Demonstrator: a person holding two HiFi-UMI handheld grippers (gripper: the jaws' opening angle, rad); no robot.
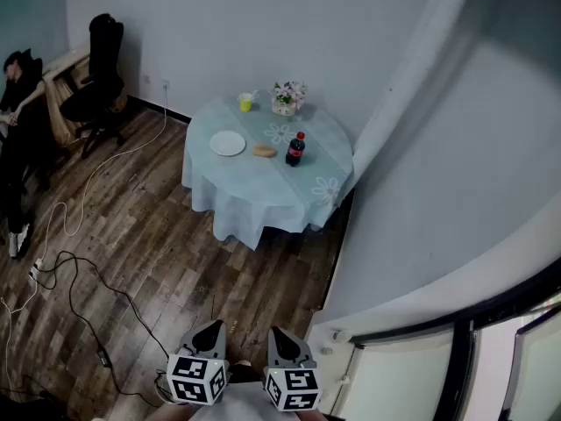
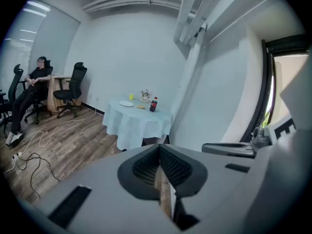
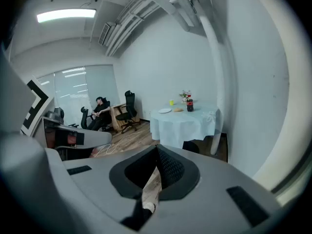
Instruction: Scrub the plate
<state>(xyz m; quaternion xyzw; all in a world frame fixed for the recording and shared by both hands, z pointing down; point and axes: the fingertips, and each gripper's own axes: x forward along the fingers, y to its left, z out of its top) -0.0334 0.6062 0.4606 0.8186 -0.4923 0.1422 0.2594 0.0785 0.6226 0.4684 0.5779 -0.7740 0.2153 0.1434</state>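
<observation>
A white plate (image 1: 227, 143) lies on a round table (image 1: 326, 191) with a pale blue cloth, far ahead of me. Beside the plate lies a tan sponge-like object (image 1: 264, 150), and a dark cola bottle (image 1: 295, 150) stands to its right. The plate (image 2: 126, 104) and bottle (image 2: 154, 104) are tiny in the left gripper view; the right gripper view has the plate (image 3: 165, 110) small too. My left gripper (image 1: 209, 331) and right gripper (image 1: 287, 339) hang side by side at the bottom of the head view, both shut and empty, well short of the table.
A yellow cup (image 1: 246, 102) and a flower pot (image 1: 287, 97) stand at the table's far side. Cables (image 1: 79, 305) trail over the wooden floor at left. A person (image 1: 19, 139) sits by office chairs (image 1: 98, 77) at far left. A white wall (image 1: 456, 191) runs along the right.
</observation>
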